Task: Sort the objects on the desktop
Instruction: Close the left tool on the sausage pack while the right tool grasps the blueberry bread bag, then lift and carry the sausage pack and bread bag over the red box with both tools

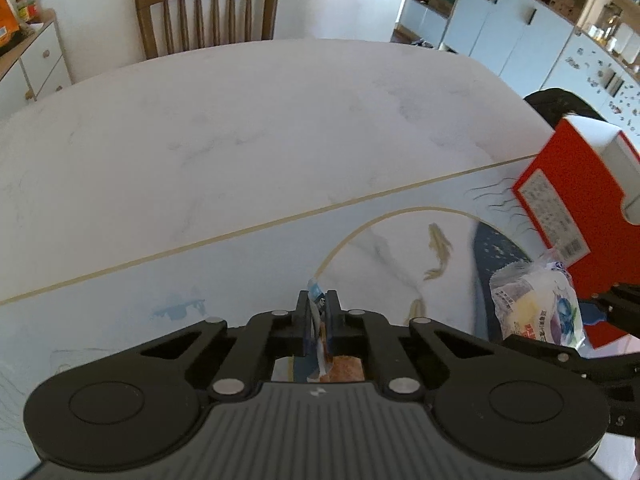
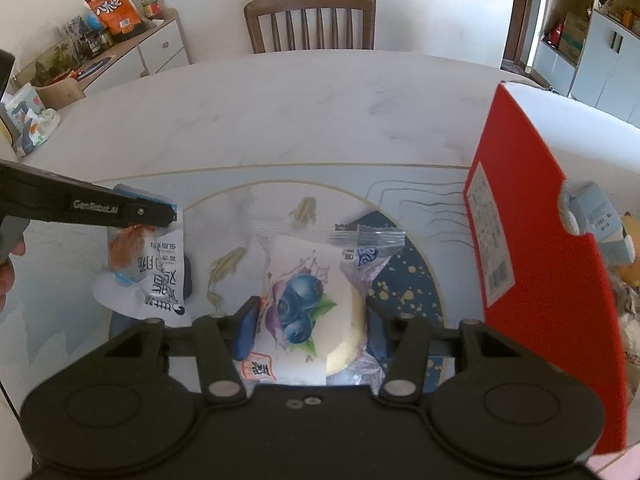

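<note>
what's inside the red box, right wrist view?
Through the red box wall cutout: a pale blue packet. Past its edge, something yellow and plastic wrap. The wall hides everything else.

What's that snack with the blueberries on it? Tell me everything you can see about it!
The blueberry snack is a round, pale yellow cake sealed in a clear, crinkly plastic wrapper with a white label showing blueberries and green leaves. A red stamp sits at the label's near end, and the far end has a zigzag sealed edge. The right gripper is shut on it, a blue pad pressing each side. It sits above the patterned mat, beside the red box.
</note>
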A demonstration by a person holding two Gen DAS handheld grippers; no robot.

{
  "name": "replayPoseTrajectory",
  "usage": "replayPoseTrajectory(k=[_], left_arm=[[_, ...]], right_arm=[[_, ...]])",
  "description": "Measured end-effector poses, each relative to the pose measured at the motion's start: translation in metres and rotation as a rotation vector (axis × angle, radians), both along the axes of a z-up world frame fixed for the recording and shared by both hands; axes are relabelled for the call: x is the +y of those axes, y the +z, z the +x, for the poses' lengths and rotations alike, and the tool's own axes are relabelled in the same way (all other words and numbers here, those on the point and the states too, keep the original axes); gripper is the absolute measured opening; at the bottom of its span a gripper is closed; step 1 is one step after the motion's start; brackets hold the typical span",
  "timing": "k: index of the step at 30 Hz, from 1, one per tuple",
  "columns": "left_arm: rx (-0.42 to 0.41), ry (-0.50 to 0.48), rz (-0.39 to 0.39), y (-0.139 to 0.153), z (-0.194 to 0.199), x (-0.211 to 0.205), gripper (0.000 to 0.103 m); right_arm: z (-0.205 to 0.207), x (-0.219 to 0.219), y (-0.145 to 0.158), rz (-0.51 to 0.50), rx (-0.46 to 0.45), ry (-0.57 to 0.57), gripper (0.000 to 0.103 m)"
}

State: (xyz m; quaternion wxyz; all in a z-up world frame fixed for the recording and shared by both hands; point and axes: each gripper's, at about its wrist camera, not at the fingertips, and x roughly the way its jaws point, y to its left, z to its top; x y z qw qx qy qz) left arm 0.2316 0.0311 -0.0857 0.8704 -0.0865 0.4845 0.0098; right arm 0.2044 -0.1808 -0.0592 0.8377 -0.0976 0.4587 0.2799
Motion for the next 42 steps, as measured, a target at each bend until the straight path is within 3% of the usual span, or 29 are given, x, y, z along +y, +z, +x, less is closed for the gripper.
replayPoseTrajectory(k=[14, 27, 42], left_arm=[[-0.088, -0.103, -0.118, 0.039, -0.047, -0.024, 0.001], [-0.073, -0.207, -0.248, 0.058, -0.077, -0.071, 0.001], [-0.113, -0.353, -0.249, 0.090, -0.079, -0.134, 0.001]], right_arm=[[-0.035, -0.039, 0.034, 0.026, -0.010, 0.037, 0.051], [-0.061, -0.083, 0.059, 0.008, -0.016, 0.019, 0.050], [-0.077, -0.132, 0.078, -0.023, -0.031, -0.018, 0.050]])
